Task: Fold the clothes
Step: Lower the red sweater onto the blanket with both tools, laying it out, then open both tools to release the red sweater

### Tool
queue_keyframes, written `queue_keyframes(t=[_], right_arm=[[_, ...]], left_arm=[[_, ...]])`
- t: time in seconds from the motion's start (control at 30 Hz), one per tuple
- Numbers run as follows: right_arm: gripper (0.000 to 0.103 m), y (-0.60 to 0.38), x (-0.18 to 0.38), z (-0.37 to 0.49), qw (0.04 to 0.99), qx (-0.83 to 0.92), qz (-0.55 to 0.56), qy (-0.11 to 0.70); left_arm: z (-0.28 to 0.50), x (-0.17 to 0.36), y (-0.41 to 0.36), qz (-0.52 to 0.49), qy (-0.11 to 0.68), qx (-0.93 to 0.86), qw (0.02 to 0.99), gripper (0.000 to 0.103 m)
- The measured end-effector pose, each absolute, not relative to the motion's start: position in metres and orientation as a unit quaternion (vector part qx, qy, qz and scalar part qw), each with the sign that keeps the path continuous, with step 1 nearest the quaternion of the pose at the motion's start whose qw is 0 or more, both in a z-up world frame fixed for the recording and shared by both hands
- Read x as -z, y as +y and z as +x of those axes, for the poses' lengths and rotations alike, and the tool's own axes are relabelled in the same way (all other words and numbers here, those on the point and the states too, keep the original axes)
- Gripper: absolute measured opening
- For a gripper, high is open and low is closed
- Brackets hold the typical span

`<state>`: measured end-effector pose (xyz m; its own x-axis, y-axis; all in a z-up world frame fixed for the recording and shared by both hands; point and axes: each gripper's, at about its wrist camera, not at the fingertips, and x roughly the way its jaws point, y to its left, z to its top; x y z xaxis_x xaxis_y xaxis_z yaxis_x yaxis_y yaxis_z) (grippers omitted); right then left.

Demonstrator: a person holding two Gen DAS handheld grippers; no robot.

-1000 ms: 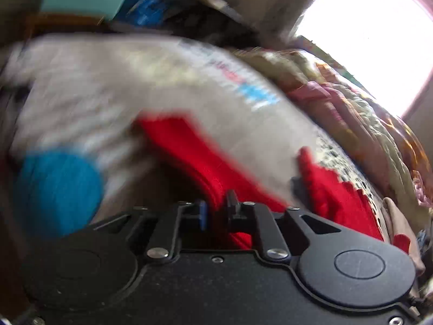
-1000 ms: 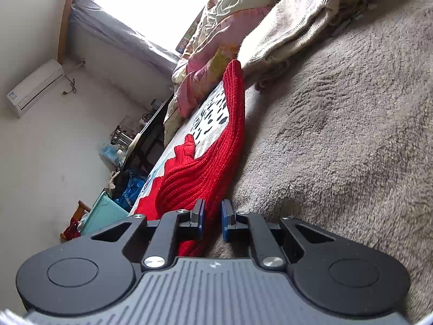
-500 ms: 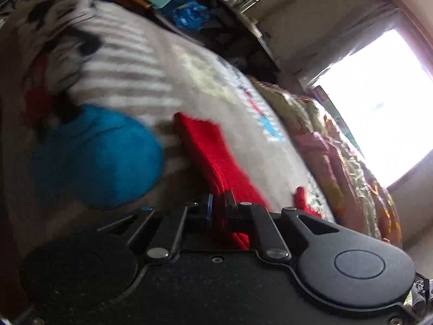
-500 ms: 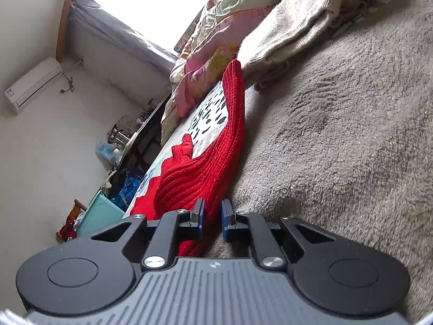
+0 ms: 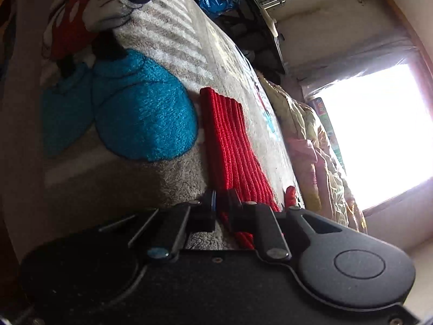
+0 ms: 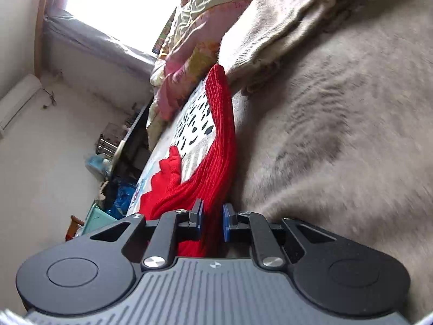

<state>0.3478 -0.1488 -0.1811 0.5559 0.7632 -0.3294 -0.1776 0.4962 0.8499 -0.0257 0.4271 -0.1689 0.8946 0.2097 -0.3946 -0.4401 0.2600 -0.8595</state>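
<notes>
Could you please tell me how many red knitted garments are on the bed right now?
1: the red knitted garment lies stretched along the plush blanket, beside its blue cartoon patch; more may be hidden off-frame.

Red ribbed knit garment [image 5: 227, 140] on grey/white striped blanket [image 5: 173, 40] w/ blue cartoon print.

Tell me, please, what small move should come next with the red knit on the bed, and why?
Probably carry both pinched edges across together. The left gripper, its jaws opening slightly, and the right gripper each have the red knit between their pads, and it lies stretched along the blanket, not yet folded.
</notes>
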Motion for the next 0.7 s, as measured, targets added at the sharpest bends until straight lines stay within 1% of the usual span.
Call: queue_keyframes(t=[0.07,0.13,0.17,0.2,0.23,0.27,0.3,0.37,0.4,0.47,0.57,0.63,0.7], right_arm=[[0.020,-0.147,0.179,0.357,0.786,-0.291,0.407,0.364],[0.037,-0.148,0.175,0.368,0.790,-0.276,0.419,0.351],[0.042,-0.148,0.173,0.375,0.795,-0.267,0.422,0.345],[0.049,-0.148,0.169,0.383,0.800,-0.258,0.421,0.340],[0.053,-0.147,0.166,0.392,0.806,-0.250,0.418,0.337],[0.054,-0.146,0.164,0.400,0.810,-0.245,0.414,0.336],[0.054,-0.145,0.162,0.409,0.812,-0.244,0.410,0.336],[0.027,-0.141,0.157,0.422,0.812,-0.263,0.394,0.339],[0.011,-0.140,0.151,0.424,0.818,-0.272,0.381,0.333],[0.010,-0.148,0.136,0.418,0.835,-0.275,0.365,0.307],[0.010,-0.185,0.118,0.391,0.857,-0.251,0.371,0.256],[0.011,-0.207,0.124,0.375,0.866,-0.215,0.369,0.261],[0.019,-0.216,0.141,0.373,0.876,-0.176,0.330,0.306]], left_arm=[[-0.025,0.168,0.429,-0.569,0.103,-0.204,0.790,0.013],[-0.023,0.167,0.429,-0.561,0.107,-0.205,0.795,0.013],[-0.022,0.166,0.430,-0.557,0.109,-0.206,0.797,0.013],[-0.022,0.164,0.430,-0.554,0.111,-0.207,0.799,0.013],[-0.021,0.164,0.431,-0.551,0.114,-0.208,0.800,0.013],[-0.021,0.163,0.432,-0.549,0.116,-0.208,0.801,0.013],[-0.022,0.163,0.432,-0.548,0.118,-0.207,0.802,0.013],[-0.024,0.165,0.433,-0.545,0.120,-0.207,0.803,0.013],[-0.024,0.165,0.433,-0.545,0.119,-0.208,0.804,0.013],[-0.028,0.168,0.431,-0.544,0.119,-0.208,0.804,0.013],[-0.030,0.169,0.429,-0.540,0.118,-0.207,0.807,0.013],[-0.030,0.171,0.428,-0.537,0.119,-0.206,0.809,0.013],[-0.028,0.171,0.429,-0.538,0.121,-0.206,0.808,0.013]])
